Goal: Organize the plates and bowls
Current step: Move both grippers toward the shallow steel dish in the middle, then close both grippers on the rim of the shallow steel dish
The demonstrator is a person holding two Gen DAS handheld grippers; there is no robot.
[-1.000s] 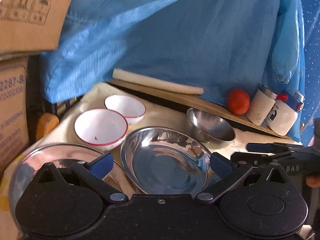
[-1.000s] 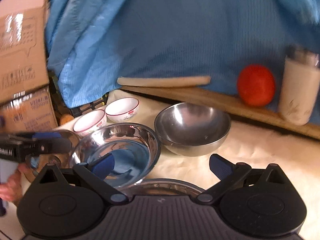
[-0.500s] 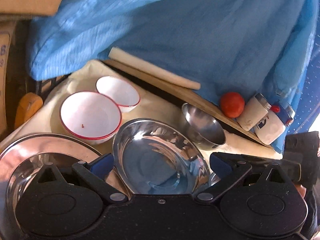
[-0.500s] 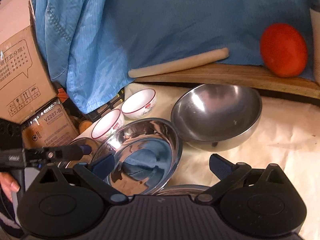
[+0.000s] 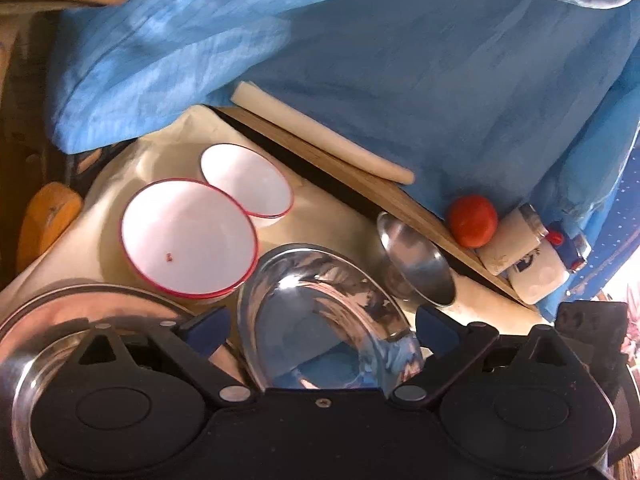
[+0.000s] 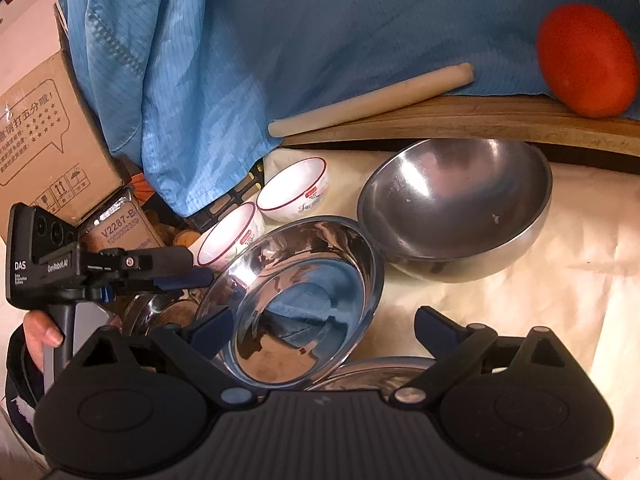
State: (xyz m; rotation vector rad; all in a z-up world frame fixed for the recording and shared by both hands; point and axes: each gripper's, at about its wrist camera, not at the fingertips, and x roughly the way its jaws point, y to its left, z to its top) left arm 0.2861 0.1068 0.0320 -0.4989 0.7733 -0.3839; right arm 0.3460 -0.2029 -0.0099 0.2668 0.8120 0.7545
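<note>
Left wrist view: the left gripper (image 5: 320, 326) hangs wide open and empty, the steel dish (image 5: 324, 316) lying straight ahead between its fingers.

Right wrist view: the right gripper (image 6: 322, 326), also spread and empty, faces the same dish (image 6: 296, 300), its near rim nearest; the deep steel bowl (image 6: 456, 208) sits beyond, touching.

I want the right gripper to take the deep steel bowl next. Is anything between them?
Nothing visible: the right gripper is open, and only bare cloth lies before the deep steel bowl; the shiny dish sits left.
</note>
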